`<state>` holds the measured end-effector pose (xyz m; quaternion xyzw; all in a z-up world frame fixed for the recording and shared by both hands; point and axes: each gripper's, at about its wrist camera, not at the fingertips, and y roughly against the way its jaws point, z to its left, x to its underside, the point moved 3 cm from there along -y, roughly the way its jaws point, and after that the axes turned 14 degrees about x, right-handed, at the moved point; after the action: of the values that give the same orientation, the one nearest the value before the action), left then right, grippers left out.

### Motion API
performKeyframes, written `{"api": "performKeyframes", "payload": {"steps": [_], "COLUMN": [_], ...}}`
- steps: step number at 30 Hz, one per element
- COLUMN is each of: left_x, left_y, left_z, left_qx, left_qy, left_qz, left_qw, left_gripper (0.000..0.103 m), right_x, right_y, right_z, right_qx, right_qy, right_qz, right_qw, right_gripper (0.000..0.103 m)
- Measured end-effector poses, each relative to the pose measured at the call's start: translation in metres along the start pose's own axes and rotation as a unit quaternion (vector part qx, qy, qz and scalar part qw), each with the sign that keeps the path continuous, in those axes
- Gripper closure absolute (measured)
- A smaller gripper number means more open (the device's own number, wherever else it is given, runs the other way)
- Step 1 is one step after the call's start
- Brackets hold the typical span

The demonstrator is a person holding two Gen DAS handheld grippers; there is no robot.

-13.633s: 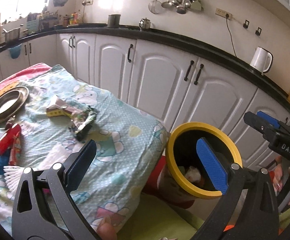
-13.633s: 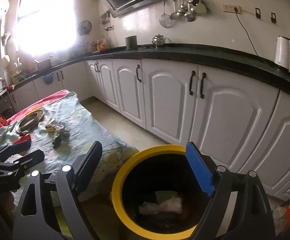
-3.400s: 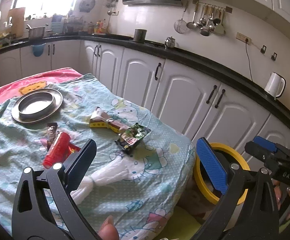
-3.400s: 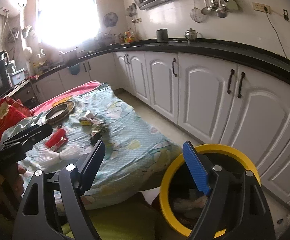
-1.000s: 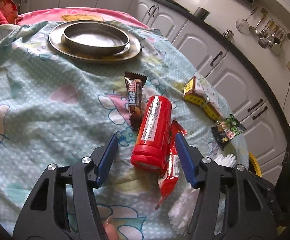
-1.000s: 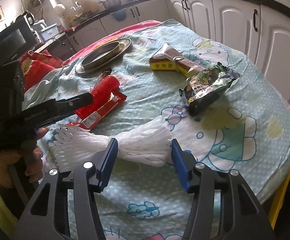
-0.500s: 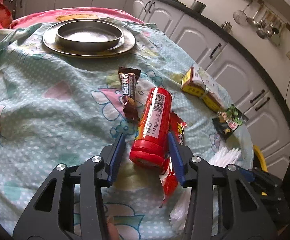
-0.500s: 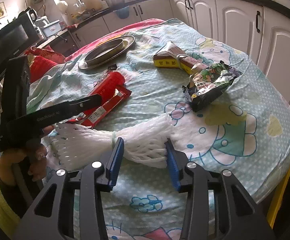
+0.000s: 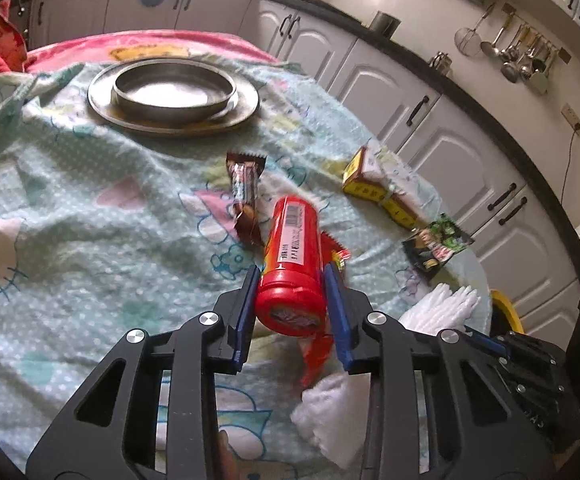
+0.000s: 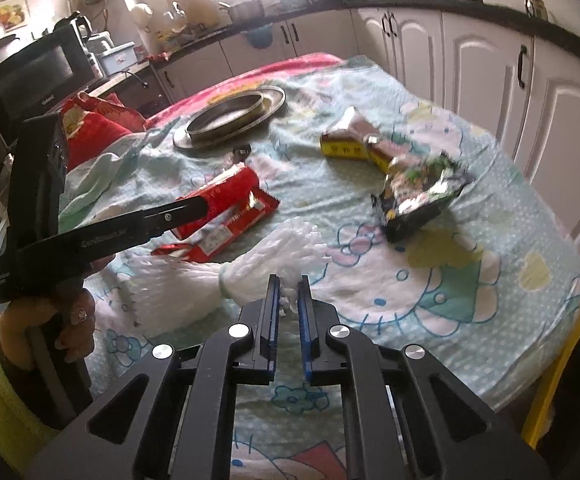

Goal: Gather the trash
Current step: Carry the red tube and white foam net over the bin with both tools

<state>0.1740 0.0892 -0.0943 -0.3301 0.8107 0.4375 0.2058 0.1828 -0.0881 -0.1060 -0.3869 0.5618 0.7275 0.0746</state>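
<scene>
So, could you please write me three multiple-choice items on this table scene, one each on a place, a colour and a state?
1. Where does the brown candy-bar wrapper lie?
A. on the round metal plate
B. on the cloth between that plate and the red cylindrical canister
C. in the yellow-rimmed bin

2. What colour is the foam net sleeve?
A. white
B. green
C. black

3. What is the left gripper doing?
A. hanging open above the plate
B. clamping the canister
C. pinching the foam sleeve

Answers: B, the wrapper rests on the cloth just beyond the canister; A, the sleeve is white in both views; B, the blue fingers have just been closing and press both of the canister's sides.
</scene>
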Motion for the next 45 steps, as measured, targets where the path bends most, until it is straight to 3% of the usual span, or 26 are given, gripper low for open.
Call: {"api": "performKeyframes", "payload": {"steps": [11, 22, 45], "left_x": [-0.012, -0.013, 0.010], "left_y": [0.028, 0.044, 0.027], "left_z": [-0.031, -0.069, -0.132], "left_qx": [0.014, 0.035, 0.078], "left_qy": [-0.037, -0.074, -0.126], "left_qz": [-0.036, -0.054, -0.028], "left_qw": [0.9986, 0.9952, 0.9885], "left_gripper": [0.078, 0.078, 0.078], "right_x": [-0.015, -0.020, 0.008], "right_y": [0.046, 0.084, 0.141], "right_z": [-0.003, -0.029, -0.127], "right_qx": [0.023, 0.050, 0.123], "right_qy": [0.033, 0.023, -0.070], "right_qz": [-0.067, -0.106, -0.139], "right_qw": [0.997, 0.993, 0.980], "right_gripper": [0.095, 0.095, 0.095]}}
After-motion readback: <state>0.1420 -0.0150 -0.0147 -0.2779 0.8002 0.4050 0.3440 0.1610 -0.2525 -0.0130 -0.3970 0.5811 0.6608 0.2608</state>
